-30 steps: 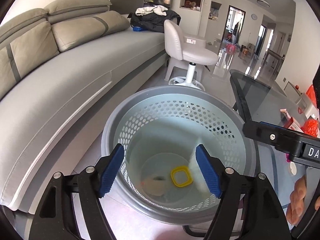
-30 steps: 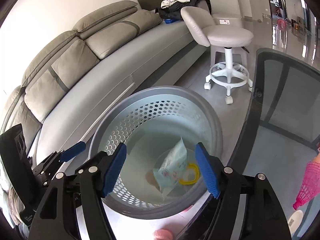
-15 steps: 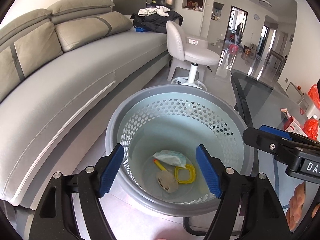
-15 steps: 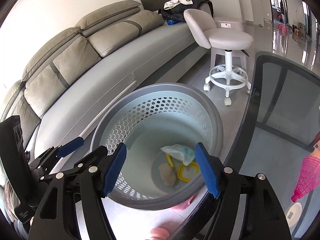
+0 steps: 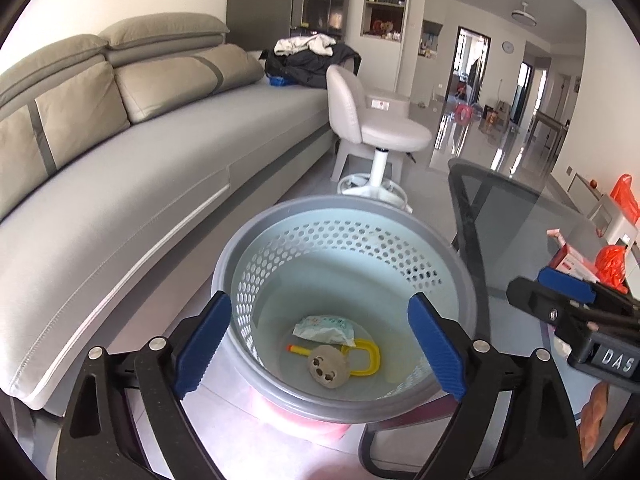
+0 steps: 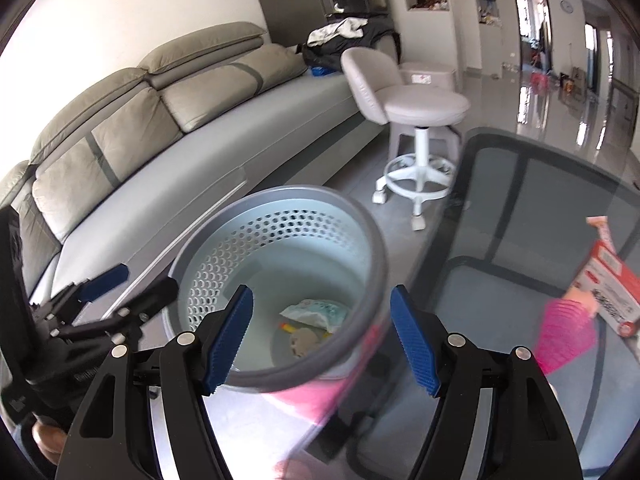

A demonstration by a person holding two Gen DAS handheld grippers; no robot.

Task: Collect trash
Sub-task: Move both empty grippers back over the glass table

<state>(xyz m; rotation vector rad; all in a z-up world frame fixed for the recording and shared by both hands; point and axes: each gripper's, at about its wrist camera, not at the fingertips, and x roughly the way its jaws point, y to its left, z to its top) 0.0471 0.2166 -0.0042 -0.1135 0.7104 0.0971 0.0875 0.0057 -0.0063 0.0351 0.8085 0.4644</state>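
Left tool (image 5: 320, 340) just widened, empty; right tool (image 6: 320, 336) parted, empty, above bin (image 5: 256, 240). Risk: rim knocked, bin tipped, wrapper (image 5: 324, 326) spilled.

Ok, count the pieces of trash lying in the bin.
3, all on the bin floor: a crumpled wrapper at the back, a yellow ring right of centre, and a beige round piece in front. Smaller bits could be hidden underneath.
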